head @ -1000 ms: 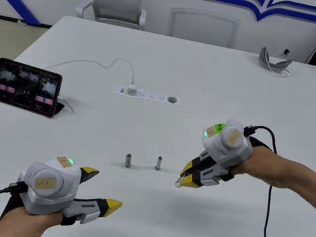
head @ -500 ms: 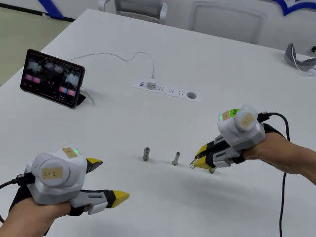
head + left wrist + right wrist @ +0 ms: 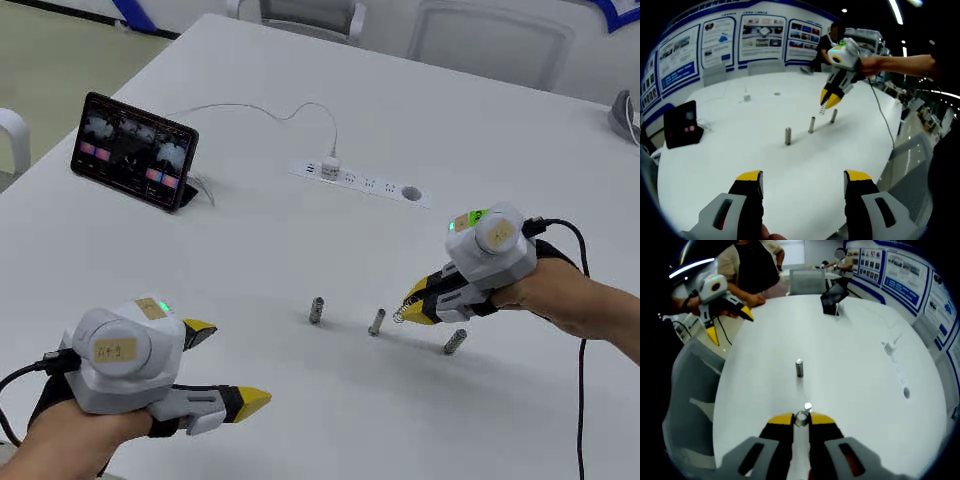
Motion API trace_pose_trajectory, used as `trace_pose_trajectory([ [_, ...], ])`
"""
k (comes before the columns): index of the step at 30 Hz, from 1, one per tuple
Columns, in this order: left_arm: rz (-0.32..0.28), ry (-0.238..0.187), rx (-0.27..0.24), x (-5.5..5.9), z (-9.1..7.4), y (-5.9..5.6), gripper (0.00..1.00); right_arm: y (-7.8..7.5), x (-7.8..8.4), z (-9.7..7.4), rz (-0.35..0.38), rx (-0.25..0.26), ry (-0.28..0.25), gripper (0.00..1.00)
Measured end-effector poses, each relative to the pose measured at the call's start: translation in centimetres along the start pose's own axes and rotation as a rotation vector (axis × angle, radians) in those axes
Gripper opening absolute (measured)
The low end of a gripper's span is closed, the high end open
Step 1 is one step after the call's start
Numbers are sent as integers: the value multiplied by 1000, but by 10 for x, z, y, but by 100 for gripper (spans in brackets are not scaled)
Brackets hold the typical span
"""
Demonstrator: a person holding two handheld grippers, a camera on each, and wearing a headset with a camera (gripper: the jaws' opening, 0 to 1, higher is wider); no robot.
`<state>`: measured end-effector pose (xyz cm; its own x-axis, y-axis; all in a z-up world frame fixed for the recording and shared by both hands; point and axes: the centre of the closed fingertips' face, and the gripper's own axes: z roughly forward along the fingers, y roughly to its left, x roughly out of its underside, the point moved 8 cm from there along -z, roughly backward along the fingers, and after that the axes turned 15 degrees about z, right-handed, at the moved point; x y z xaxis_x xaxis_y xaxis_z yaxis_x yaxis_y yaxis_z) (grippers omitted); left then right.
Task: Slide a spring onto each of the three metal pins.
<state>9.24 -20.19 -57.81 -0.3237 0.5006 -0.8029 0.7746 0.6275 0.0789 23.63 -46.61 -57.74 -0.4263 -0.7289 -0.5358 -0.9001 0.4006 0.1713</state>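
The right tongs (image 3: 408,308) are clamped on a small coiled metal spring (image 3: 400,315). Its free end hangs just beside the top of the middle short upright metal pin (image 3: 377,321). Two more pins flank it in a row on the white tabletop (image 3: 300,230). These are the left pin (image 3: 317,310) and the right pin (image 3: 455,342), and both look ribbed. The left tongs (image 3: 228,365) hover with tips apart, holding nothing, well away from the pins on the person's side.

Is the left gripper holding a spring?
No, the left gripper is open with nothing between its jaws.
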Motion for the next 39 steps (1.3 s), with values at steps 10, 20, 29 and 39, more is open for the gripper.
trace_pose_trajectory([
  [10,-8,-2,-2,0,-2,-4,66,-7,-9,12,-14,1,0,13],
  [20,-14,0,-15,2,-8,1,67,-8,-10,23,-29,-16,31,13],
  [29,-21,-8,-26,-1,-7,2,66,-10,-9,30,-60,-18,65,13],
  [39,-23,-11,-19,-1,-4,1,65,-10,-5,43,-95,-15,107,13],
])
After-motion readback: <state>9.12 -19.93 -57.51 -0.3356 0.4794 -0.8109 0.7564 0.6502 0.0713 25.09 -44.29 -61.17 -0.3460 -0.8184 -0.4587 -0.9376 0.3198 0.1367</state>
